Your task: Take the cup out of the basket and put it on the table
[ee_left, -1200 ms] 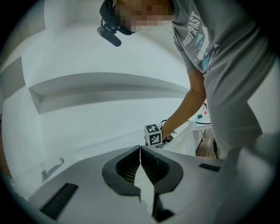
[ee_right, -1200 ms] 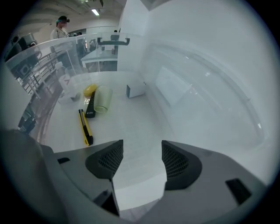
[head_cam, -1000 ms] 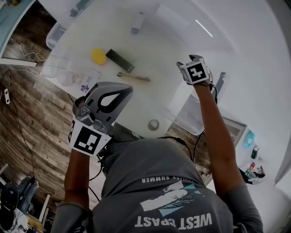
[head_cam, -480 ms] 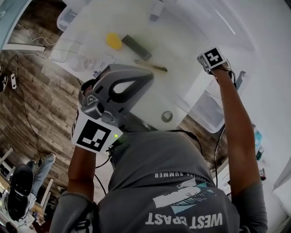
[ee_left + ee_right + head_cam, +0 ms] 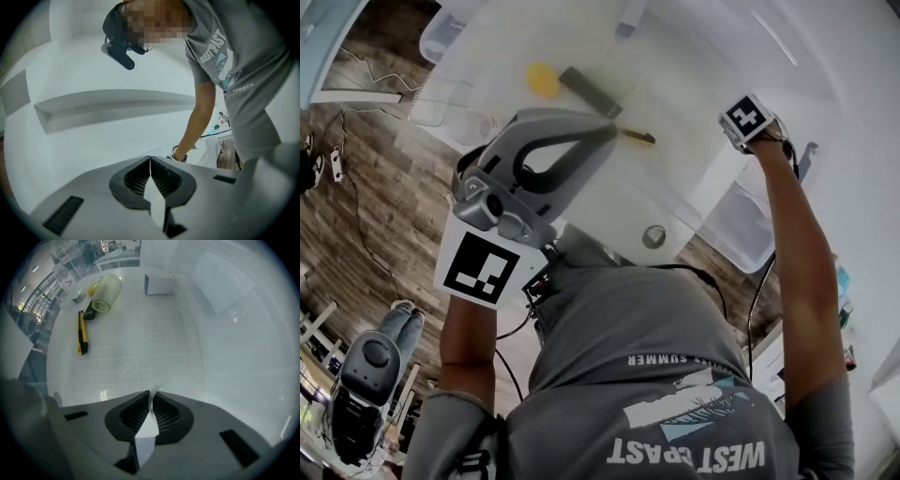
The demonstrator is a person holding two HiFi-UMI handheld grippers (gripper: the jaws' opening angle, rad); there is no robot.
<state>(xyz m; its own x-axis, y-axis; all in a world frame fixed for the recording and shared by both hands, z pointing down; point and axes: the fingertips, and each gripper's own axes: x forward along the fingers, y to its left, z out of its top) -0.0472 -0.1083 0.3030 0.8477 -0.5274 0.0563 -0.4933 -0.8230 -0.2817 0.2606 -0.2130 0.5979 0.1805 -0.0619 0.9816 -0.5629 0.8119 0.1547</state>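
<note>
- left claw: jaws are pressed together, nothing is held; it is pointed up toward the person's torso.
- right claw: jaws are closing, nearly together; a thin clear edge, apparently of the clear bin, is pinched between them.
- cup: seen lying on its side on the counter, well ahead of the right claw and to its left, beyond the yellow utility knife.
- grey box: seen farther ahead, right of the cup.
</note>
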